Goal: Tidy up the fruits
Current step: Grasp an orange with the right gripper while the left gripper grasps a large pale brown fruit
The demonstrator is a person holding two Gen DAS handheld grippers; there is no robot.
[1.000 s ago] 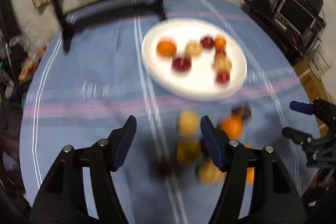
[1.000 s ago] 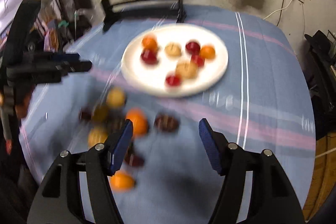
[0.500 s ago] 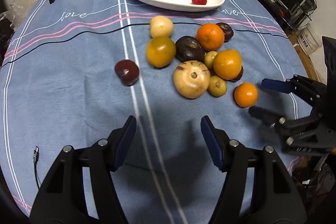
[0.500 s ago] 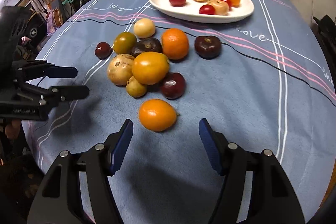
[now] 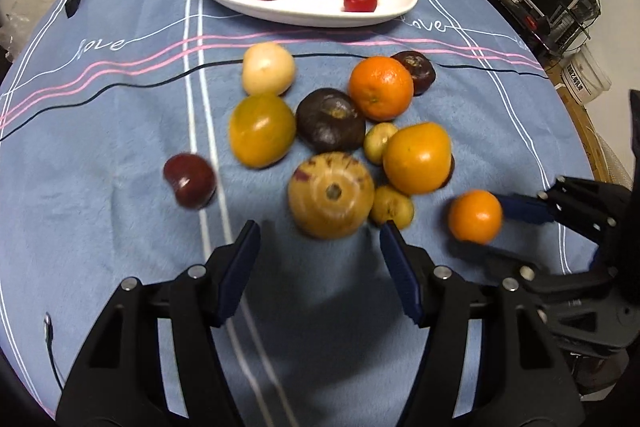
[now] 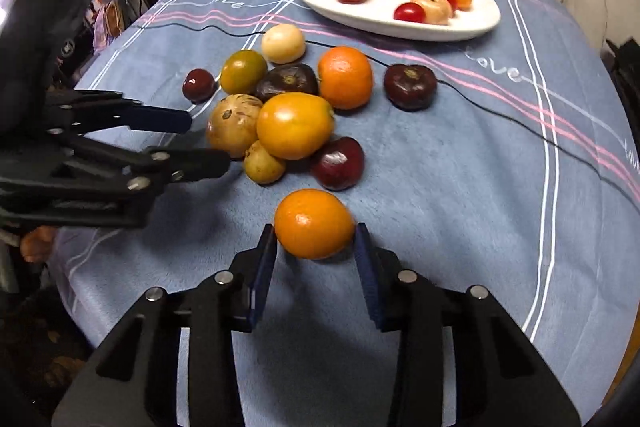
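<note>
Closing right gripper (image 6: 315, 233) around small orange (image 6: 314, 223)

The only writing that can be read is the word "Love", stitched in white cursive on the blue tablecloth (image 5: 100, 131). In the left wrist view it stands once at the left edge of the cloth, above the pink wavy lines, and once just right of the white plate (image 5: 304, 9). In the right wrist view the same word shows small at the far left of the plate, again below the plate's right end, and partly, cut off by the picture's edge, at the far right. A white container (image 5: 586, 77) beside the table bears a dark label too small to read.
</note>
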